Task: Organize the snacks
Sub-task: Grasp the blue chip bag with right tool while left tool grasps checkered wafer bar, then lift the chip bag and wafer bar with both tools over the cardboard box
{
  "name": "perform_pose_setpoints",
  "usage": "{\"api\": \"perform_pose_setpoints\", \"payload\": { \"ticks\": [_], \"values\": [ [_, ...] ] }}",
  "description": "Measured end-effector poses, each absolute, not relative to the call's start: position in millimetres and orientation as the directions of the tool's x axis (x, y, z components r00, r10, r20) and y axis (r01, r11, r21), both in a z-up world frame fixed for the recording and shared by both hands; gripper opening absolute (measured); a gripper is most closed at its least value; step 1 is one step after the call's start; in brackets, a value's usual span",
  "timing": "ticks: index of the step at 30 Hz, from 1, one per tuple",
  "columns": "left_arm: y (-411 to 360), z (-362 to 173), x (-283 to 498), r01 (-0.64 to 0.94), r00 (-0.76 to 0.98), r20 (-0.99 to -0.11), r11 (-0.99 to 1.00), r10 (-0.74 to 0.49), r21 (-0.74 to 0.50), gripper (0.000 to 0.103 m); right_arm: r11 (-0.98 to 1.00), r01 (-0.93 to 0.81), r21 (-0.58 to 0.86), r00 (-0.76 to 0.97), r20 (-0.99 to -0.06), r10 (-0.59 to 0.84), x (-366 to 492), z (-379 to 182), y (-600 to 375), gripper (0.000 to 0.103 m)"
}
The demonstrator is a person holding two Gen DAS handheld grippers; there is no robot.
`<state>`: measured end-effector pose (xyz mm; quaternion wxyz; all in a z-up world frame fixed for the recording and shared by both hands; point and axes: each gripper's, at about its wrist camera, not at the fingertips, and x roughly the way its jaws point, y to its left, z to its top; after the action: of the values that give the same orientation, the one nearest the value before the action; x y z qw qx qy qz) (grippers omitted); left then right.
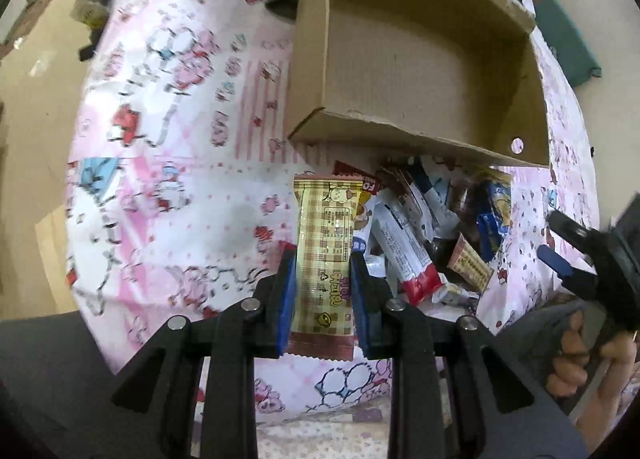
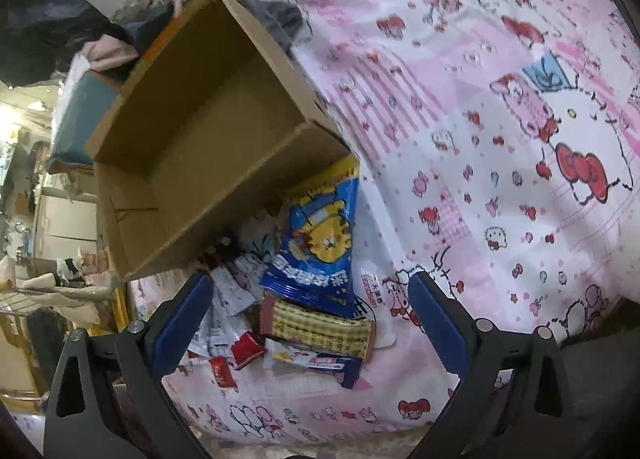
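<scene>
My left gripper point(image 1: 323, 279) has its jaws squeezed on a yellow checked snack bar wrapper point(image 1: 325, 255), just in front of the pile of snack packets point(image 1: 432, 235). The pile lies on the pink cartoon bed sheet point(image 1: 180, 163), right beside the brown cardboard box point(image 1: 404, 71). My right gripper point(image 2: 310, 307) hangs over the pile with jaws wide, holding nothing.

Soft, even indoor light fills both views, with glare on the plaid snack wrapper point(image 1: 325, 255). Toward the rims the pink bedsheet point(image 2: 500, 139) bends and smears with motion blur, and black vignette cuts the corners.
</scene>
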<state>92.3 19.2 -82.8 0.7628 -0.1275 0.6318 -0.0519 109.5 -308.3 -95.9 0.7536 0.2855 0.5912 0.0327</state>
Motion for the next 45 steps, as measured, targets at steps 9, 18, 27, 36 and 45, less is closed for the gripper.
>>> {"api": "perform_pose_setpoints", "payload": {
  "ticks": [9,18,27,36,45],
  "values": [
    [17.7,-77.2,89.7,-0.061,0.256,-0.943,0.970,-0.213,-0.236,0.022,0.883,0.284,0.373,0.213,-0.923,0.321,140.3,-127.0,-281.5,0.085],
    [18.6,-81.9,89.3,-0.086,0.252,-0.945,0.968,-0.208,-0.236,0.022,0.916,0.260,0.306,0.168,-0.948,0.269,155.3,-148.0,-265.8,0.051],
    [31.5,-79.3,88.7,-0.131,0.288,-0.948,0.975,-0.138,-0.182,0.022,0.835,0.315,0.451,0.240,-0.889,0.390,129.2,-123.6,-287.9,0.040],
    [44.9,-70.7,85.5,-0.193,0.328,-0.942,0.972,-0.063,-0.132,0.022,0.758,0.261,0.598,0.310,-0.795,0.521,83.1,-92.6,-302.7,0.040],
    [55.7,-36.7,82.6,-0.217,0.423,-0.905,0.964,-0.050,-0.155,0.022,0.699,0.156,0.698,0.361,-0.699,0.617,61.3,-58.7,-305.6,0.040]
  ]
}}
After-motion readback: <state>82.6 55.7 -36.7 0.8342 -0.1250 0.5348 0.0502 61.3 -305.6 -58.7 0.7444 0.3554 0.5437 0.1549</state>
